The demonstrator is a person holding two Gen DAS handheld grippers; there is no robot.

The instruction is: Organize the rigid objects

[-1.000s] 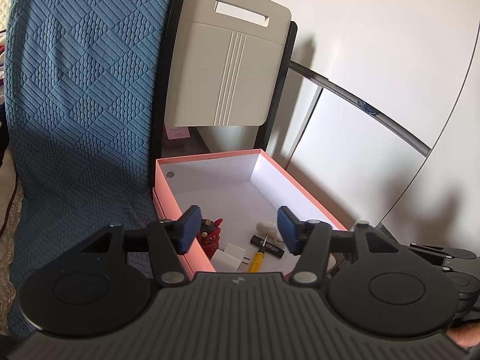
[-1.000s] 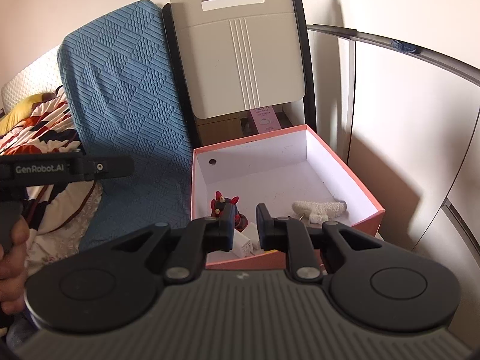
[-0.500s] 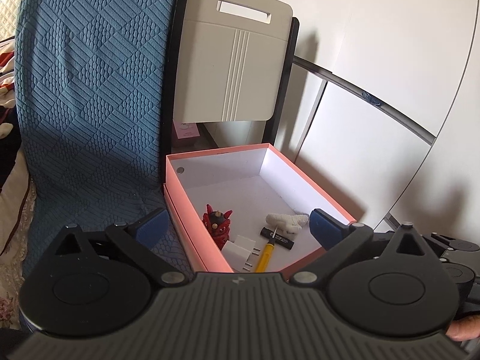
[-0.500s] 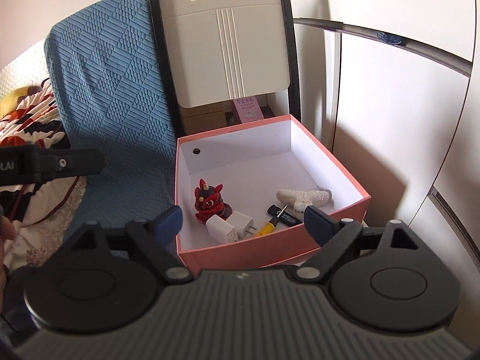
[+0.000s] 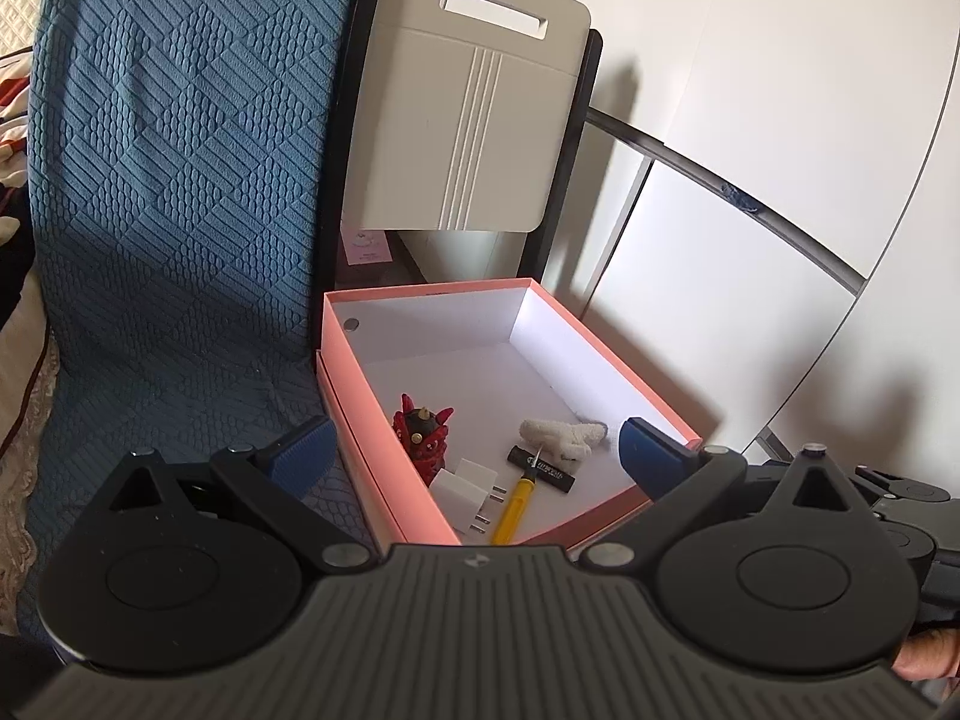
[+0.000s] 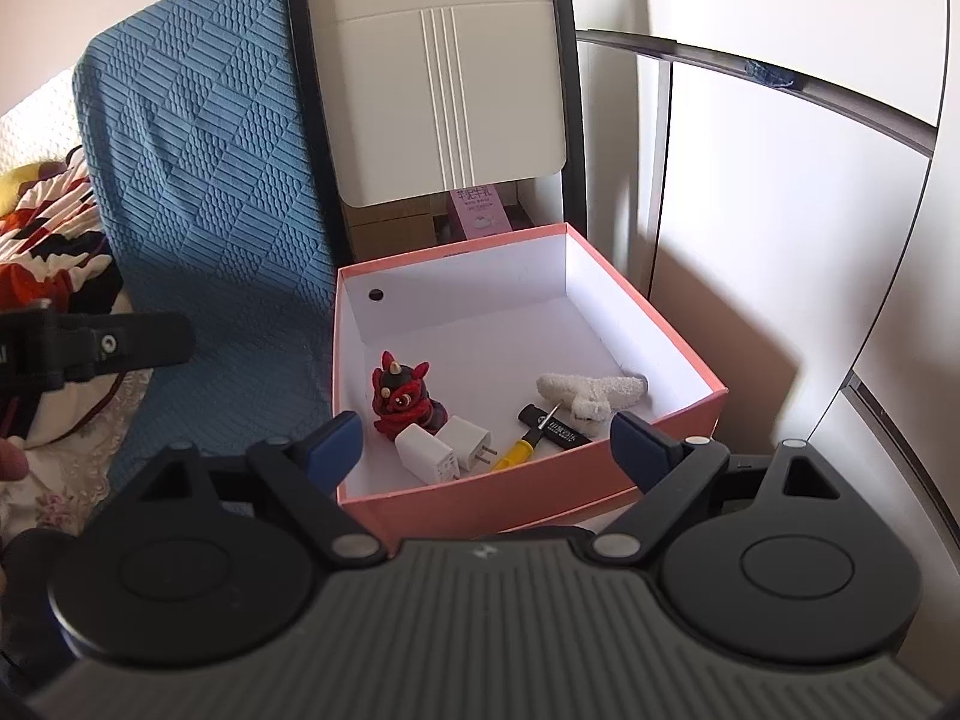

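Left gripper (image 5: 474, 456): black linkage arms, blue ribbed pads, silver pivot screws, grey ribbed body with two round black discs. Right gripper (image 6: 486, 441): identical build, same blue pads.

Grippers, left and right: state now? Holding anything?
Left gripper: open, jaws just spread wide, nothing between them; pink cardboard box sits beyond.
Right gripper: open, jaws just opened, holding nothing.
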